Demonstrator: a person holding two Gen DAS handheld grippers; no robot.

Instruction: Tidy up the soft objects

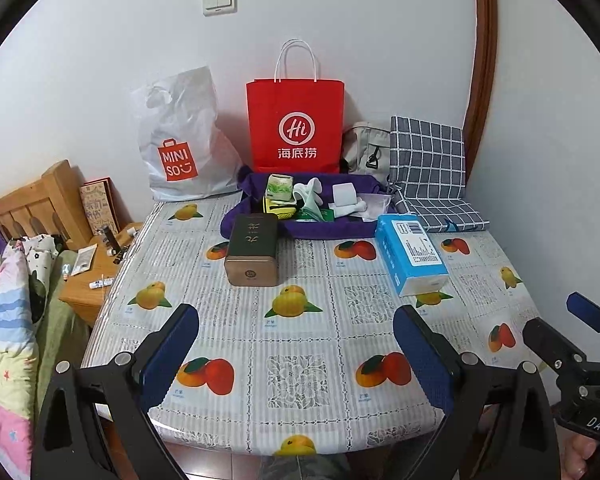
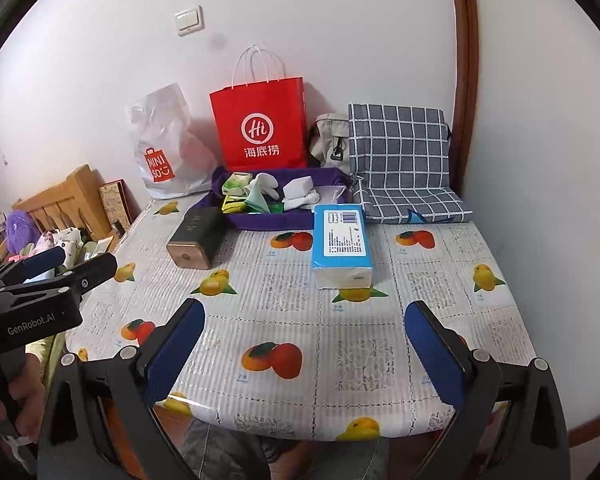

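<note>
With both left tongs [image 1: 296, 344] and right tongs [image 2: 304, 344] wide and empty over the near counter [image 2: 284, 292], reach far to the purple fabric tray [image 2: 260, 222] and pinch one rolled white sock [image 2: 300, 190] at its middle.

The white plastic bag [image 1: 180, 140] reads "MINISO". The red paper bag [image 1: 296, 128] shows "Hi" above "海底捞". The left gripper [image 2: 40, 276] body reads "GenRobot.AI"; the right gripper [image 1: 580, 320] reads "DAS".

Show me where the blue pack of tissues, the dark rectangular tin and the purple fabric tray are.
Blue pack of tissues [image 2: 342, 236], right wrist view, on its printed top face.
Dark rectangular tin [image 1: 253, 249], left wrist view, on its top face.
Purple fabric tray [image 1: 332, 231], left wrist view, on its near rim.
</note>
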